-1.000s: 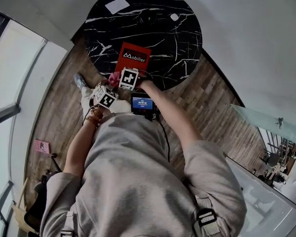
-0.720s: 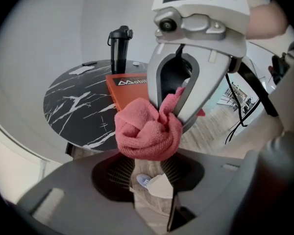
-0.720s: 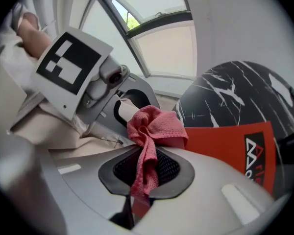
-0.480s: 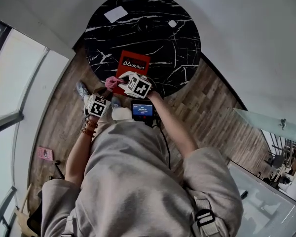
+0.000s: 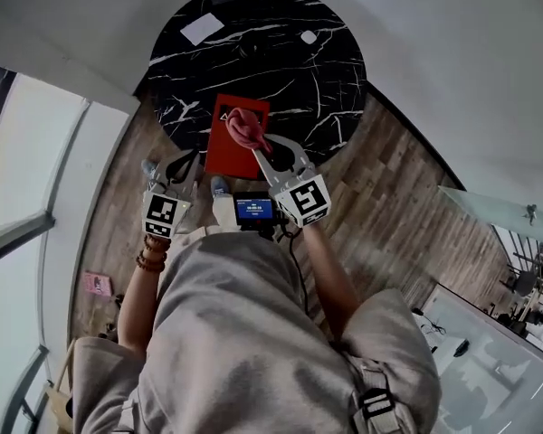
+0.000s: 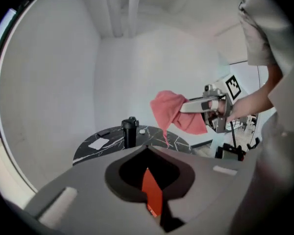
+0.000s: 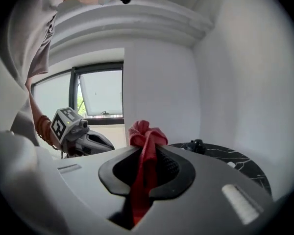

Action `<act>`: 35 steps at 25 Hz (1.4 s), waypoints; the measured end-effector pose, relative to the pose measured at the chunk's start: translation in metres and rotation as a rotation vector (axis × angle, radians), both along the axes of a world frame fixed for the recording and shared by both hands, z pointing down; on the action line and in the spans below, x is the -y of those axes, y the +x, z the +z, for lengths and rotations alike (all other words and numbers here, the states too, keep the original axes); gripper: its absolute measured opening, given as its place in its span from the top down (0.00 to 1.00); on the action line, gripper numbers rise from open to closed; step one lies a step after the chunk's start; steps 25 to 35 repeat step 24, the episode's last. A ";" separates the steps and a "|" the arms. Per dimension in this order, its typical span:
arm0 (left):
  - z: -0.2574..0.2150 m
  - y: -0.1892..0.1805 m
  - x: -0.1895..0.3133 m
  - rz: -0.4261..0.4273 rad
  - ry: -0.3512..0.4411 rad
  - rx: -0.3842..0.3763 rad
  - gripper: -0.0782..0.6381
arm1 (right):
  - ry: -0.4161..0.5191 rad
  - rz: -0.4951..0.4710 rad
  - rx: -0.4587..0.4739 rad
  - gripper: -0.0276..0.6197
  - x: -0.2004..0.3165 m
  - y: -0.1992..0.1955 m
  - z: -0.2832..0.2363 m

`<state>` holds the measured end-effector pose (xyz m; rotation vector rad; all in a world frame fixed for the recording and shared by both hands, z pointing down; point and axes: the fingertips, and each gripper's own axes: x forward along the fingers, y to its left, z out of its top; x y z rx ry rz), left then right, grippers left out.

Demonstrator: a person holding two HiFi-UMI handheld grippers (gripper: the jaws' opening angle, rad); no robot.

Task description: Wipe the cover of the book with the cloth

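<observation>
Black marble surface (image 5: 326, 70) carries the red book (image 5: 226, 156) at its near edge. Right claw (image 5: 261, 152) pinches the cloth (image 5: 242, 125) above it. Left claw (image 6: 147, 151), just closed, holds nothing. Best to lower the cloth flat, then wipe in long strokes.

Bare marble table (image 5: 326, 70) right of red book (image 5: 224, 152), white card (image 5: 202, 29) and small white object (image 5: 309, 37) at far edge
</observation>
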<state>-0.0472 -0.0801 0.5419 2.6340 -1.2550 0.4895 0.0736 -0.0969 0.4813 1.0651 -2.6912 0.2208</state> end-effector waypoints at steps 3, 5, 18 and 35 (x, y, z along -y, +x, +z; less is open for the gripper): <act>-0.031 0.013 -0.010 0.014 0.057 -0.014 0.89 | 0.016 0.076 0.041 0.86 -0.020 0.016 -0.015; -0.045 0.021 -0.017 0.039 0.099 0.005 0.89 | 0.039 0.114 0.064 0.86 -0.028 0.024 -0.024; -0.120 0.009 -0.055 0.121 0.241 -0.081 0.90 | 0.109 0.282 0.079 0.87 -0.089 0.031 -0.059; -0.137 -0.041 -0.107 0.067 0.256 -0.078 0.89 | 0.151 0.300 0.108 0.87 -0.142 -0.011 -0.088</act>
